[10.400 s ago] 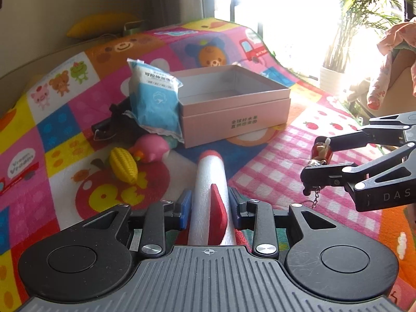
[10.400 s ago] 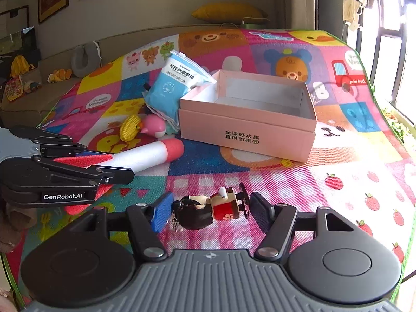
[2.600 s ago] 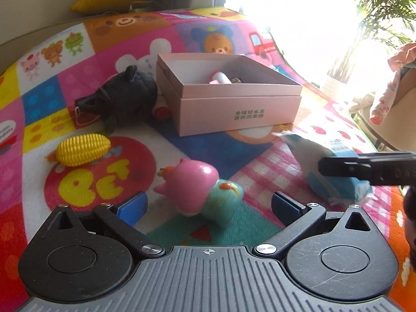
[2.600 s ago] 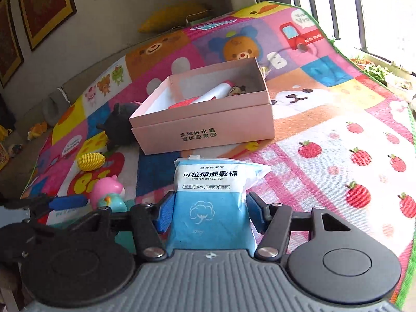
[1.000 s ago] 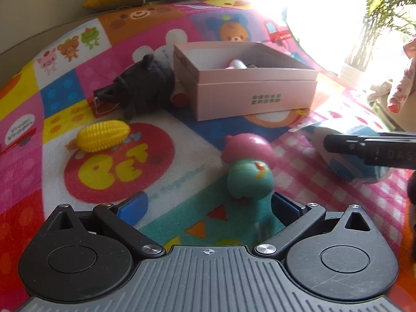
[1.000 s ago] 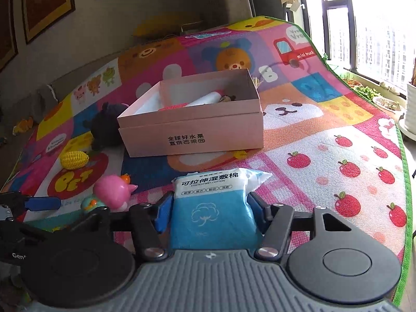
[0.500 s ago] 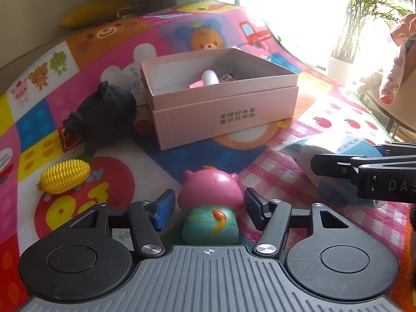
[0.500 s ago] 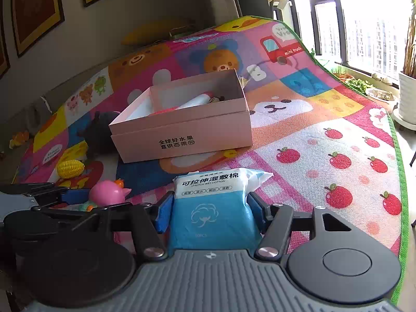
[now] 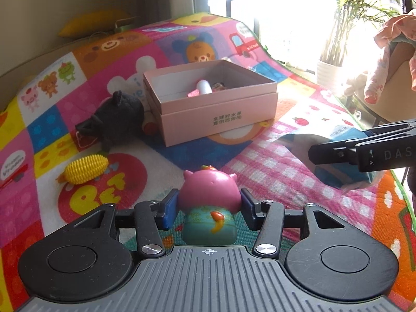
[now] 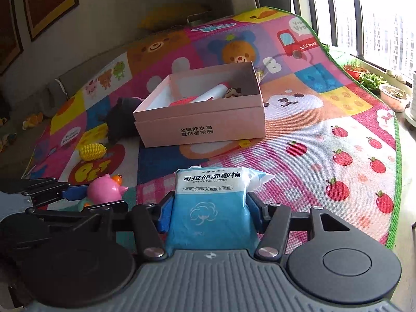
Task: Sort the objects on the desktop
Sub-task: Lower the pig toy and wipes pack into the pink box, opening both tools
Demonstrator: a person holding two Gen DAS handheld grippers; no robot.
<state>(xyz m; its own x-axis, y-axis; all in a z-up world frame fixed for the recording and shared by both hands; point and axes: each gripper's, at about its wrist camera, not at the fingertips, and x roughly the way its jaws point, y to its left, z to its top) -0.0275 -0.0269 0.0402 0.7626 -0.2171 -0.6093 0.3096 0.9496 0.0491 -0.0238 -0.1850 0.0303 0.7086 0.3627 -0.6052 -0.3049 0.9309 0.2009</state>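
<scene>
Fingers of your left gripper (image 9: 208, 208) are clamped on the pink pig toy (image 9: 209, 195); your right gripper (image 10: 209, 214) grips the blue cotton pack (image 10: 212, 208), its long axis pointing ahead. Both loads hang near you above the play mat (image 10: 338, 135). The pink box (image 10: 202, 119) lies straight ahead, farther off, open-topped, nearer your right's line. Beyond left, yellow corn toy (image 9: 85, 169) and black plush (image 9: 114, 122) wait.
</scene>
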